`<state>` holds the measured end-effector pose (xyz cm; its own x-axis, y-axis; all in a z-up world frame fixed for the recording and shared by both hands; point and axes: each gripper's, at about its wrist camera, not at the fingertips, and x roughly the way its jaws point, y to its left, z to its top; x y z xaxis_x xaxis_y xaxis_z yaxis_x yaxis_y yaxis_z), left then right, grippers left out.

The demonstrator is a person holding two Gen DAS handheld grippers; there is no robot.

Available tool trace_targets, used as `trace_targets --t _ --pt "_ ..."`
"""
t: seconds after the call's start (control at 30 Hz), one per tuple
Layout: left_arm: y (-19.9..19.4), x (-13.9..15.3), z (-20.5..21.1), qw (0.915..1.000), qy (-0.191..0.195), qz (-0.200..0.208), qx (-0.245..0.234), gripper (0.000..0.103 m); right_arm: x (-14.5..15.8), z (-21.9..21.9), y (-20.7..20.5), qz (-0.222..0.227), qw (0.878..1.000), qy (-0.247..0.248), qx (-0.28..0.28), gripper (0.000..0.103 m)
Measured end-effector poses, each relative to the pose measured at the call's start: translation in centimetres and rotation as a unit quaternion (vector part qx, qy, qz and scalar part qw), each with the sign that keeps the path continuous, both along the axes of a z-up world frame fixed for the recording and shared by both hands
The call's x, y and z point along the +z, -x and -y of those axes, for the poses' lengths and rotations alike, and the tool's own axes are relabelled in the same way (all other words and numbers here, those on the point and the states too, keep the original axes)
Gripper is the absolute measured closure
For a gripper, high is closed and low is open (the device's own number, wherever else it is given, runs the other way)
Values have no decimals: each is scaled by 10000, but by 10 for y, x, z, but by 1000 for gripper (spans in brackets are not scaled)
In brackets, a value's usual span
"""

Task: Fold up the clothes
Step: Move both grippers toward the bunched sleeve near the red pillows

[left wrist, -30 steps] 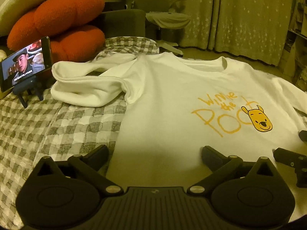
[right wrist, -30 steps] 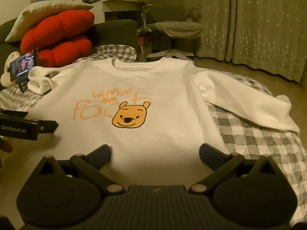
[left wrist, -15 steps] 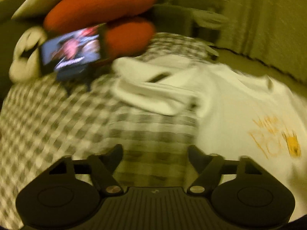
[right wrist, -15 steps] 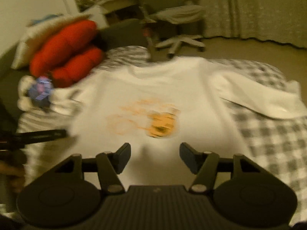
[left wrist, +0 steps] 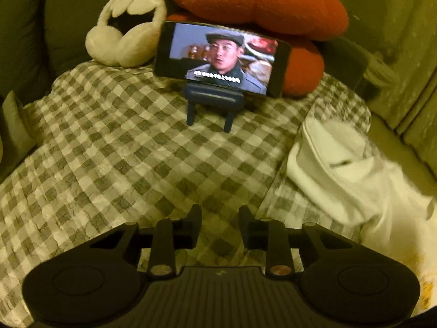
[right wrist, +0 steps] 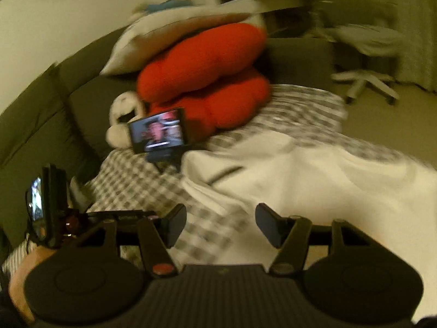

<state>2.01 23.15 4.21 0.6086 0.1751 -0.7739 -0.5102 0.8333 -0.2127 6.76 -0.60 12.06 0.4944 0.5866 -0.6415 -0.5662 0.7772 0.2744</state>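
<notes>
Left jaws: left gripper [left wrist: 220, 228] parted by a narrow gap, nothing between the fingers; only checked cover [left wrist: 114, 164] shows beneath.
Right jaws: right gripper [right wrist: 220, 225] parted moderately, empty; over the line where checked cover [right wrist: 131, 183] meets the white cloth.
Garment: white sweatshirt [right wrist: 314, 186] spread on the cover; its bunched sleeve [left wrist: 336, 169] lies off to the right of the left gripper, apart from it.
Left view only: sharp look at the phone [left wrist: 221, 58], screen lit, propped on a small dark stand [left wrist: 213, 104]; white fluffy earmuffs [left wrist: 125, 27] just beside it; a trace of yellow print at the sweatshirt's lower right edge.
Right view only: much motion blur; the body of the left gripper [right wrist: 49, 210] at the left edge with a hand [right wrist: 24, 276] below it; office chair [right wrist: 366, 63] on the floor beyond; pale wall upper left.
Surface: wrinkled grey-and-white checked cover over a bed or couch; which one, cannot tell.
Surroundings: red cushions [right wrist: 202, 82] stacked behind the phone, a pale pillow [right wrist: 174, 35] on top; dark upholstered back to the left.
Obstructions: none between either gripper and the sleeve.
</notes>
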Motion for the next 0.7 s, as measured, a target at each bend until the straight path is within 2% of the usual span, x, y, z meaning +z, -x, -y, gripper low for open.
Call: trace_targets --t 0.17,0.3,0.37,0.4,0.43,0.5,0.57,0.63,0.7 --pt "3 5 -24 9983 385 131 425 75 -21 -74 -33 289 9974 368 548 42" --pt "7 4 -41 9964 522 153 652 75 -46 -118 -48 387 9931 737 822 44" --pt "8 3 -49 9957 506 126 766 75 -59 -131 -50 391 9907 996 843 56" --pt "9 3 -52 9953 510 118 810 75 -65 -137 -50 393 9892 1127 849 87" --pt "9 3 -54 9950 556 129 814 75 -67 -138 -48 448 9897 1121 775 93" --pt "9 2 -56 9944 646 150 822 75 -60 -127 -34 711 9914 872 665 93" --pt "10 2 -59 9937 736 171 830 75 -55 -121 -12 1063 9875 867 783 93" --pt "10 2 -62 9929 827 192 838 75 -62 -120 13 1264 9783 1232 1082 93" --pt "11 2 -65 9920 917 213 845 75 -77 -119 36 1547 9618 1702 1483 93"
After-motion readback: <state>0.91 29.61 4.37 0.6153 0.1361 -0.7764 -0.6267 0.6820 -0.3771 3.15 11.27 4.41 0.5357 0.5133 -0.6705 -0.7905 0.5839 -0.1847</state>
